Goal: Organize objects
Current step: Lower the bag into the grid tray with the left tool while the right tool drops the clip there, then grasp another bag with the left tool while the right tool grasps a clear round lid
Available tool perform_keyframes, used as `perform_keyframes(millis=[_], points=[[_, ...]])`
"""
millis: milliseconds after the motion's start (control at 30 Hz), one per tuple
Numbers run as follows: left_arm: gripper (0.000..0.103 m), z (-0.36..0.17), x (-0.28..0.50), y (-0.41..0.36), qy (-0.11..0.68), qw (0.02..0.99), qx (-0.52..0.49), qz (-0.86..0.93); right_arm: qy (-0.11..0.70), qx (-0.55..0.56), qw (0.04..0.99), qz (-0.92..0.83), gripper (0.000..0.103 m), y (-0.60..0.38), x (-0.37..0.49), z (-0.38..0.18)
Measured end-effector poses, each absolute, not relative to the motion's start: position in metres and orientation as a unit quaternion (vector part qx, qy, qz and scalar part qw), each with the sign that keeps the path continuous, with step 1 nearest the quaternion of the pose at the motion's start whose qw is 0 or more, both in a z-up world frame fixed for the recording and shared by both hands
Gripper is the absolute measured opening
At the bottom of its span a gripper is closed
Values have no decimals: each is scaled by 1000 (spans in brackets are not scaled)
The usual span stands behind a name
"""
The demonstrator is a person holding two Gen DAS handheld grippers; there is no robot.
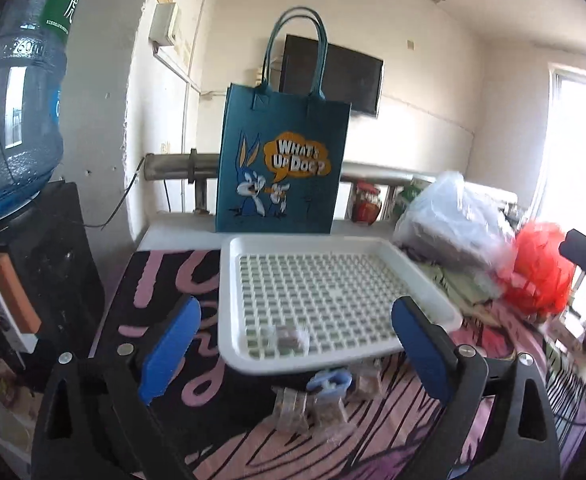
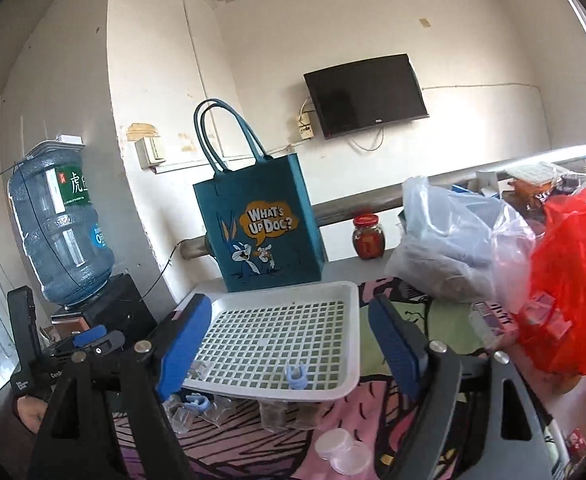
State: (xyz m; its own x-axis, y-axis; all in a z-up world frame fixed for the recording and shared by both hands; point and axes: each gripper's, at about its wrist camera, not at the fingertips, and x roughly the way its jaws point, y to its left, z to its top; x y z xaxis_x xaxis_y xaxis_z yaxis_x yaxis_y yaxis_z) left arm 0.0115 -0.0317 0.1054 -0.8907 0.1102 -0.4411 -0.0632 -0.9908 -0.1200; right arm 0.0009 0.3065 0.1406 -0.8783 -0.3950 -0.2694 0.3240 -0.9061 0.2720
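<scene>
Left view: my left claw (image 1: 295,344) gapes wide, holding nothing. The tray (image 1: 433,280) has one packet (image 1: 289,338) near its front edge; three packets (image 1: 293,408) and one blue clip (image 1: 330,383) lie on the cloth just before it, so I judge sorting barely begun.

Right view: my right claw (image 2: 289,350) is wide too, empty. One clip (image 2: 296,376) sits in the tray, another (image 2: 196,402) under its front edge, two lids (image 2: 343,456) at the cloth's near edge
</scene>
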Motion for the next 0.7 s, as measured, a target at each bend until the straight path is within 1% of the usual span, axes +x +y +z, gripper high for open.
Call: perform_keyframes(millis=[100, 200, 267, 333, 467, 500, 567, 600, 667, 700], points=[[97, 81, 15, -29, -30, 35, -264, 963, -81, 206, 162, -962, 82, 311, 5, 123], [97, 52, 8, -29, -20, 26, -311, 950, -45, 258, 146, -954, 81, 304, -3, 88], [97, 36, 2, -31, -21, 17, -341, 940, -25, 293, 143, -945, 77, 296, -10, 65], [97, 28, -4, -34, -28, 12, -359, 933, -6, 324, 152, -934, 69, 286, -18, 47], [96, 20, -9, -34, -34, 10, -369, 929, 59, 355, 146, -922, 66, 261, -29, 22], [95, 19, -11, -34, -33, 12, -371, 928, 69, 360, 143, -919, 62, 259, -31, 18], [86, 16, -16, -30, -32, 21, -383, 923, 85, 368, 137, -916, 58, 255, -37, 12], [83, 15, -18, -29, -33, 27, -388, 921, 91, 371, 133, -915, 55, 254, -39, 11], [69, 13, -21, -26, -32, 33, -398, 916, 104, 375, 128, -912, 51, 253, -44, 8], [67, 11, -23, -26, -32, 36, -404, 914, 110, 377, 129, -910, 48, 251, -45, 7]])
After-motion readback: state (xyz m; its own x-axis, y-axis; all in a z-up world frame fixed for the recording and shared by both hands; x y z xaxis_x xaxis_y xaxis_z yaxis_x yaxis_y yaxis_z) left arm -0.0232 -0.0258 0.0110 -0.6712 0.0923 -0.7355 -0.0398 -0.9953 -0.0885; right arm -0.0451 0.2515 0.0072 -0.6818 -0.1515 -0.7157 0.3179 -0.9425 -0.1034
